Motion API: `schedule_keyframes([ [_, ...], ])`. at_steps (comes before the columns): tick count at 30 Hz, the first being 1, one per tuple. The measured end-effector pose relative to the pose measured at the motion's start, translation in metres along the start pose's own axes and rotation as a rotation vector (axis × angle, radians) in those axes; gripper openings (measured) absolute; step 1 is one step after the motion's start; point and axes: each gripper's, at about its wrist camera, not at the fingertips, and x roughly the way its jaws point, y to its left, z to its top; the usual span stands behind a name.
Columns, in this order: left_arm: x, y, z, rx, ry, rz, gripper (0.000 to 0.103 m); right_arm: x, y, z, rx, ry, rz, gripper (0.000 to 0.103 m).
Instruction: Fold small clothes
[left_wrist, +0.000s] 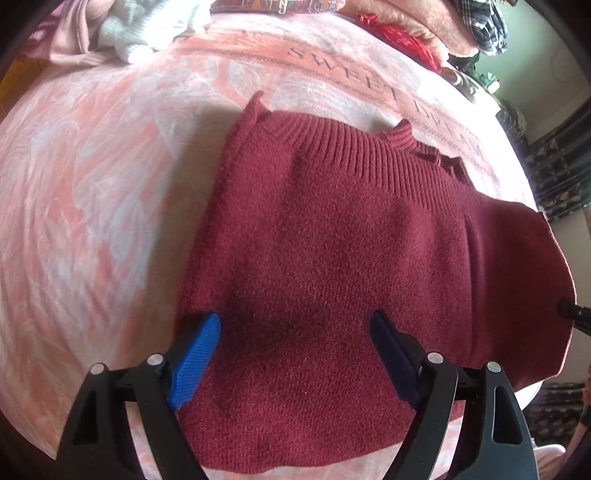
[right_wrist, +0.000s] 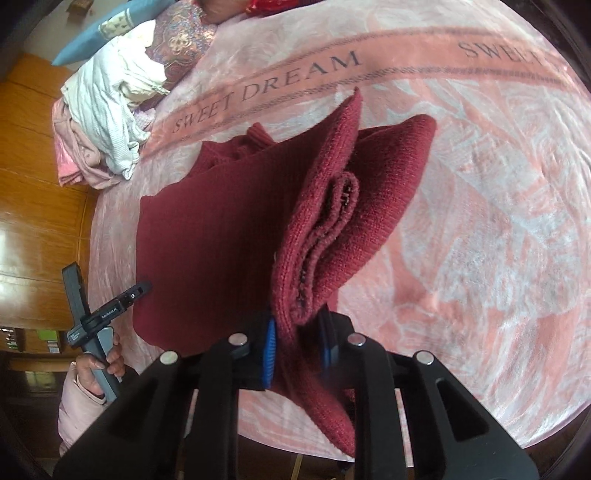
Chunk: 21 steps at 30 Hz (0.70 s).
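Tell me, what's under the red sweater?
The red sweater lies on a pink blanket with "SWEET DREAM" written on it. The right tongs lift one side of it. Whatever is beneath the flat middle part stays covered.

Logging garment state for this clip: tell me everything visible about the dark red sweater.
The dark red sweater is a small knit with a ribbed collar, lying mostly flat on the pink blanket. Its right side is bunched into layered folds and lifted, pinched by the right gripper, whose fingers are shut on it. The left gripper is open above the lower part; whether it touches the knit is unclear.
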Motion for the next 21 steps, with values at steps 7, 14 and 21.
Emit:
schedule_keyframes([
  [7,-0.016,-0.003,0.003,0.004,-0.038,-0.032,0.083,0.043,0.081,0.006,-0.143,0.031,-0.091,0.018],
  [14,-0.022,-0.01,0.003,0.015,-0.044,-0.061,0.083,0.098,0.1,-0.001,-0.209,0.108,-0.125,0.033],
  [21,-0.021,-0.015,0.003,-0.004,-0.024,-0.093,0.083,0.069,0.091,-0.002,-0.134,0.117,0.12,0.054],
])
